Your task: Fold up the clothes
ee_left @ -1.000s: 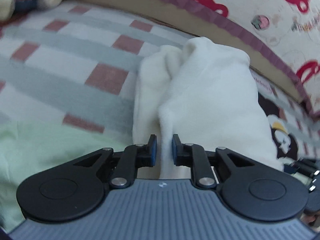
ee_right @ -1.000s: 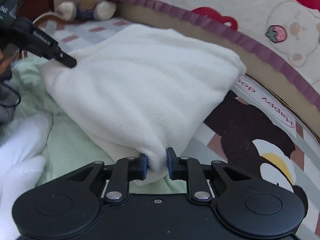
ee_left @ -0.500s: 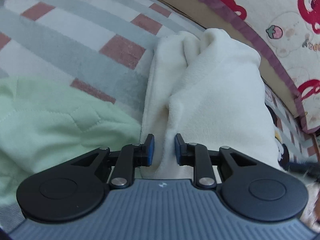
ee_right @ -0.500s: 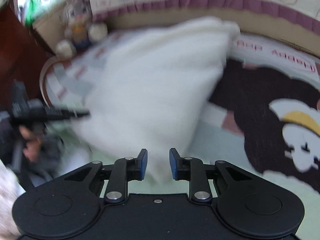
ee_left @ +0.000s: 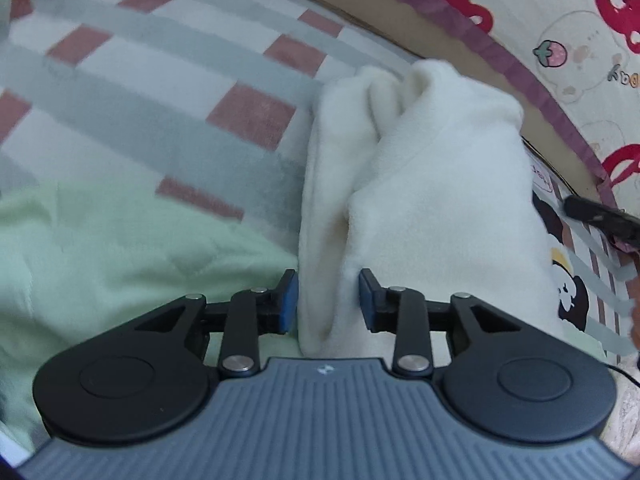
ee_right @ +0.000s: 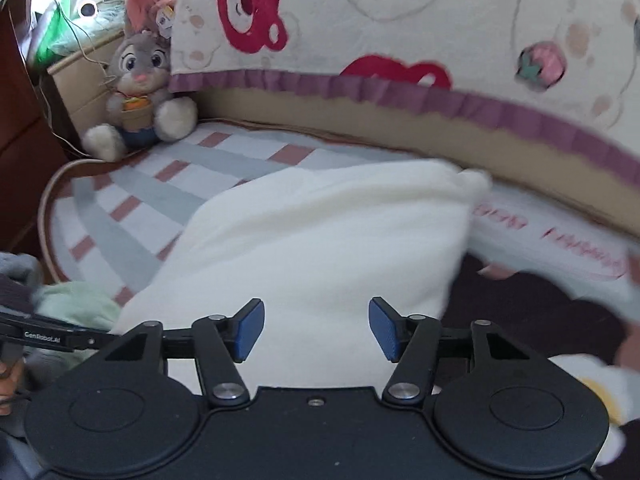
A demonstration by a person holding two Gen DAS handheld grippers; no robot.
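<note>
A folded white fleece garment (ee_left: 432,184) lies on the checked bed cover, its near edge over a pale green garment (ee_left: 120,256). My left gripper (ee_left: 327,300) is open, its blue pads on either side of the fleece's near fold without clamping it. In the right wrist view the same fleece (ee_right: 320,248) lies flat ahead. My right gripper (ee_right: 316,328) is wide open and empty, just above the fleece's near edge. The other gripper's finger shows at the left edge (ee_right: 52,338).
A grey rabbit plush toy (ee_right: 138,88) sits at the far left corner. A cartoon-print cover with a purple frill (ee_right: 400,92) runs along the back. The checked cover (ee_left: 160,80) lies to the left. A dark cartoon patch (ee_right: 540,312) lies on the right.
Both grippers have opened and let go of the white fleece. The right gripper has pulled back and swung, and the fleece now rests on the bed.
</note>
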